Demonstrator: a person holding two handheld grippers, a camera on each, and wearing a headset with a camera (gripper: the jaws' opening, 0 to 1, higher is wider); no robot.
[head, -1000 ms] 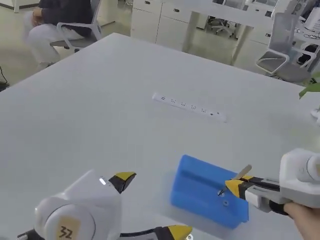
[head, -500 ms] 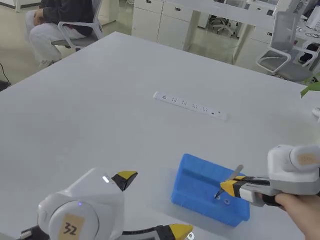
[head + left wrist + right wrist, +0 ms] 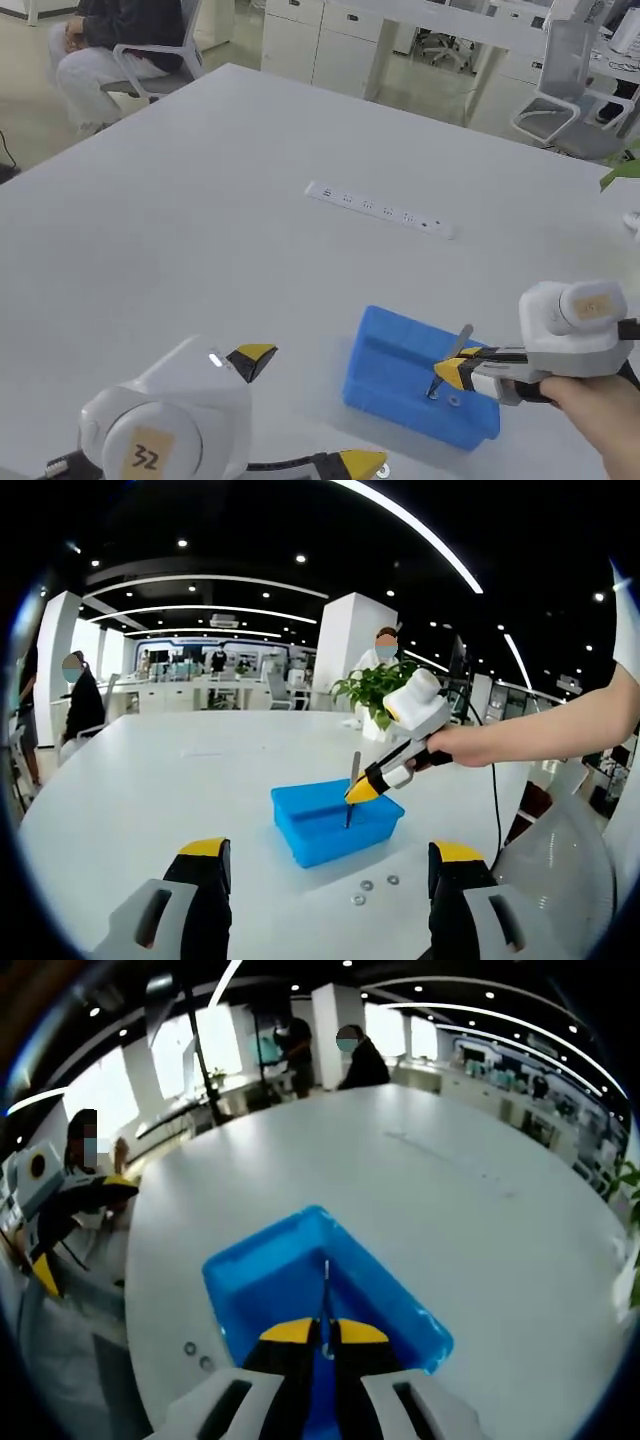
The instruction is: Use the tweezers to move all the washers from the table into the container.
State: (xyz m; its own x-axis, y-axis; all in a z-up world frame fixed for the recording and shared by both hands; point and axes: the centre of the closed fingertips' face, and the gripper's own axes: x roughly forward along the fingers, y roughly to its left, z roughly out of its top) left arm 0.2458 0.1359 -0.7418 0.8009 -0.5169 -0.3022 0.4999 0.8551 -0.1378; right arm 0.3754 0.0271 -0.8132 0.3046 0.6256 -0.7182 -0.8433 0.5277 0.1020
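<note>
A blue container (image 3: 420,392) sits open on the white table (image 3: 200,200). Beyond the container, well apart from it, a white power strip (image 3: 378,211) lies flat. Farther past the container, a person (image 3: 110,40) sits on a chair at the table's far corner, and a potted plant (image 3: 375,685) stands behind the container in the left gripper view. Three small washers (image 3: 366,886) lie on the table just beside the container, between its wall and the left gripper (image 3: 310,410). That gripper hovers low near the container, its jaws spread wide around nothing. The right gripper (image 3: 445,372), held level in a hand (image 3: 600,425), reaches over the container from the opposite side. Its jaws are pressed together on the tweezers (image 3: 452,358), which slant down with their tips inside the container. Whether the tips carry a washer is too small to tell.
</note>
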